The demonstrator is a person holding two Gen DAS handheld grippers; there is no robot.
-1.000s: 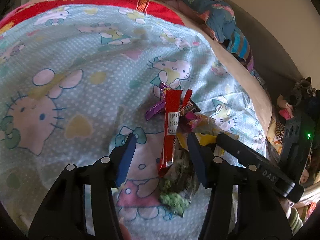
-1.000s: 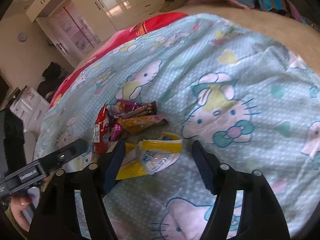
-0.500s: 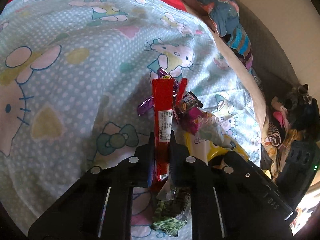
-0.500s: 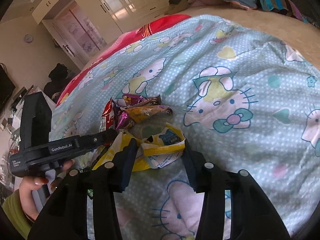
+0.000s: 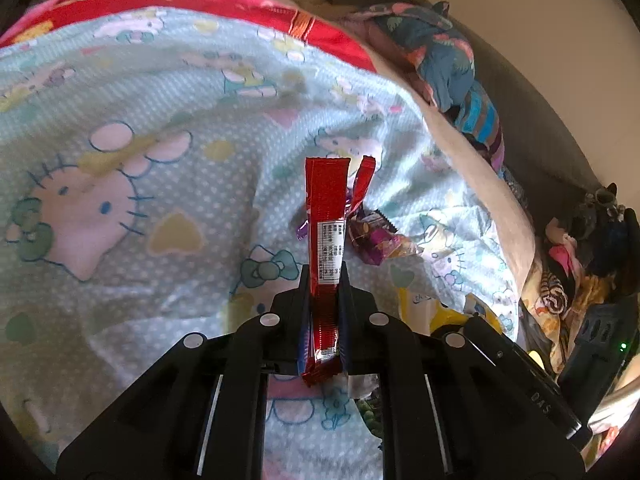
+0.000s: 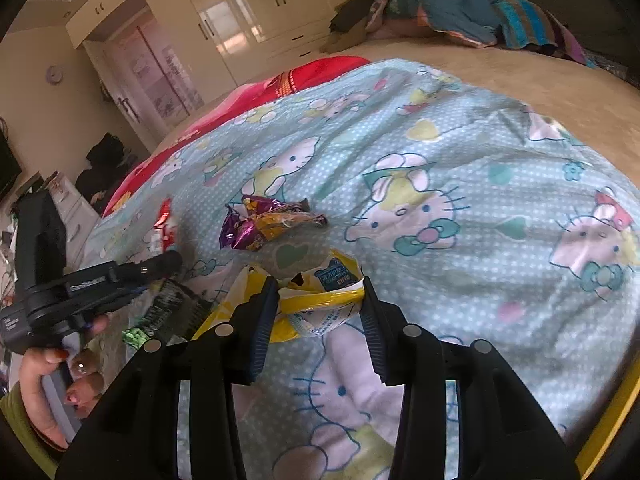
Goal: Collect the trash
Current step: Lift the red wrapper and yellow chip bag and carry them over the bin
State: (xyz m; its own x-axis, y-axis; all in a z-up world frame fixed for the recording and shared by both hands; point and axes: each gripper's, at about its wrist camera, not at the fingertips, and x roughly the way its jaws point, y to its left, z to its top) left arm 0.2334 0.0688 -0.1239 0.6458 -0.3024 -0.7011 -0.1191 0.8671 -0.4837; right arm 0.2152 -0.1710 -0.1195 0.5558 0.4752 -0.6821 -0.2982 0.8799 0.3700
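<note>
Left gripper (image 5: 324,280) pinched tight on a red wrapper (image 5: 326,240), lifted above the cartoon bedsheet (image 5: 160,160). Right gripper (image 6: 320,292) clamped on a yellow wrapper (image 6: 320,284) on the sheet, purple wrappers (image 6: 264,224) lying just beyond.

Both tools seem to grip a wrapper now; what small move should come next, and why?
Probably lift both clear of the bed. The left tool is shut on the long red foil wrapper, and the right tool has just been closing on the crumpled yellow plastic wrapper, its pads touching it. More wrappers lie beside.
</note>
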